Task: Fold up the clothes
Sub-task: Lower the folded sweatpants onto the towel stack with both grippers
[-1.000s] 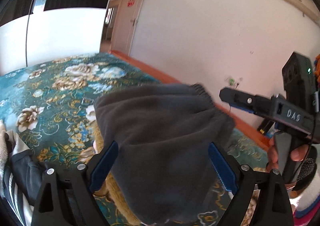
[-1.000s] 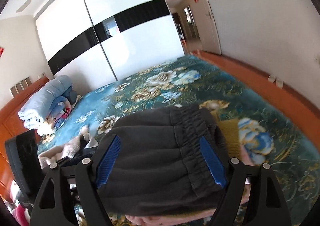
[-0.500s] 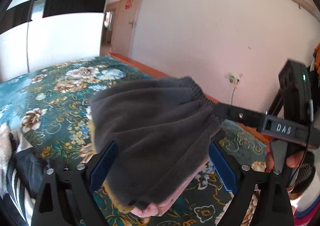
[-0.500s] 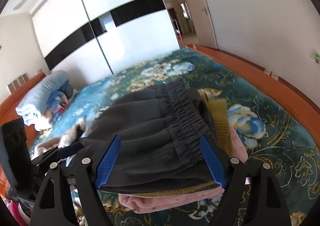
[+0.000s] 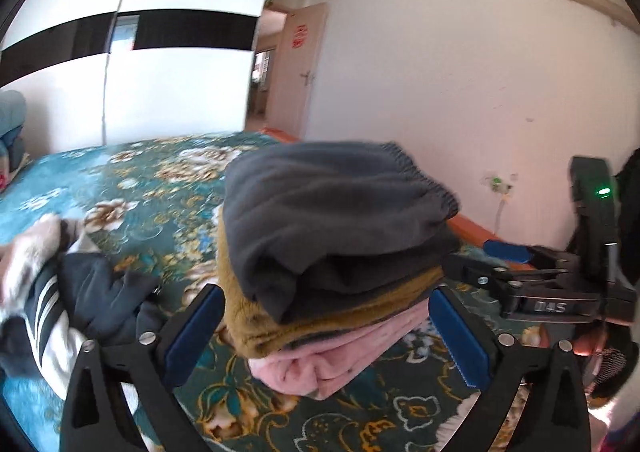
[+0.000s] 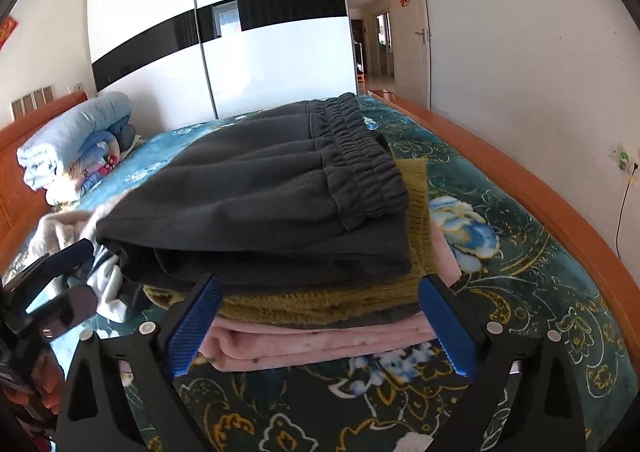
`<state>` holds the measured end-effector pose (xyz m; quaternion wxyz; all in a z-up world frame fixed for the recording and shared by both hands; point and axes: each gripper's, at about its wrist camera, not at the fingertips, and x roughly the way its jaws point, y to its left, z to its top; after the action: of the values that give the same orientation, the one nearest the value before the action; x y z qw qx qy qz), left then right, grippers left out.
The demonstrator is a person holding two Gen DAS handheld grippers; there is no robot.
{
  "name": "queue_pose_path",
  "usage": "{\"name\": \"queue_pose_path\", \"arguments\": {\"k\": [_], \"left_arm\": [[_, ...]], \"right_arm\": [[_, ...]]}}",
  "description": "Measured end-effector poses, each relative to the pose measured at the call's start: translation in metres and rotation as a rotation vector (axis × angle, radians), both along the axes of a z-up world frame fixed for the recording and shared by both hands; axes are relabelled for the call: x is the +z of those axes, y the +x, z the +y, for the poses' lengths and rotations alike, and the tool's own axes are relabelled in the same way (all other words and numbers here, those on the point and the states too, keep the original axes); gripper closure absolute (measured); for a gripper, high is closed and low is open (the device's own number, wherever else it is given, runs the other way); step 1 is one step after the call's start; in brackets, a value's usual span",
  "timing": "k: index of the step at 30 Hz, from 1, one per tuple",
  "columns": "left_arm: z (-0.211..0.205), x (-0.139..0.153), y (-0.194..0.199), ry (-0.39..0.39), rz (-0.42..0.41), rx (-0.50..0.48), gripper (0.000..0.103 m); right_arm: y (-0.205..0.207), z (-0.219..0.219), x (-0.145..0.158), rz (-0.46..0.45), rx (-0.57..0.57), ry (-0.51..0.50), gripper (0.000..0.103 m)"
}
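On the bed (image 6: 520, 252), both hand-held grippers (image 5: 324, 336) (image 6: 320, 326) are opening, releasing folded grey trousers (image 6: 256, 188) atop the stack; next probably needs backing away.

The folded grey trousers (image 6: 256, 204) on top are soft, matt fleece with a gathered elastic waistband, lying on a coarser mustard knit (image 6: 320, 304) and a smooth, plush pink garment (image 6: 320, 344). Under the 3 layers the bedspread (image 6: 520, 292) is a velvety printed cloth with a faint sheen, edged by a polished orange wood bed frame (image 6: 540, 204). Both grippers are matt black plastic with ribbed blue pads (image 6: 192, 332) and small shiny metal screws, and the wardrobe (image 6: 240, 32) behind is glossy white with a black glassy band.
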<state>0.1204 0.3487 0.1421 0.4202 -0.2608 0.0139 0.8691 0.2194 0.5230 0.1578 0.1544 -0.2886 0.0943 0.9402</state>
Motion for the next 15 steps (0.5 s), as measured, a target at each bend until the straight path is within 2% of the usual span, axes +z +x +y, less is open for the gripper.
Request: {"name": "queue_pose_path", "arguments": {"k": [8,15], "left_arm": [[0.008,-0.026,-0.011,-0.047,-0.068,0.134,0.000],[0.014,-0.043,-0.016,-0.109,-0.081,0.209,0.000]], "right_arm": [[-0.009,0.001,-0.010,0.005,0.019,0.027,0.001],[-0.016,0.000,-0.022,-0.018,0.032,0.030,0.000]]}}
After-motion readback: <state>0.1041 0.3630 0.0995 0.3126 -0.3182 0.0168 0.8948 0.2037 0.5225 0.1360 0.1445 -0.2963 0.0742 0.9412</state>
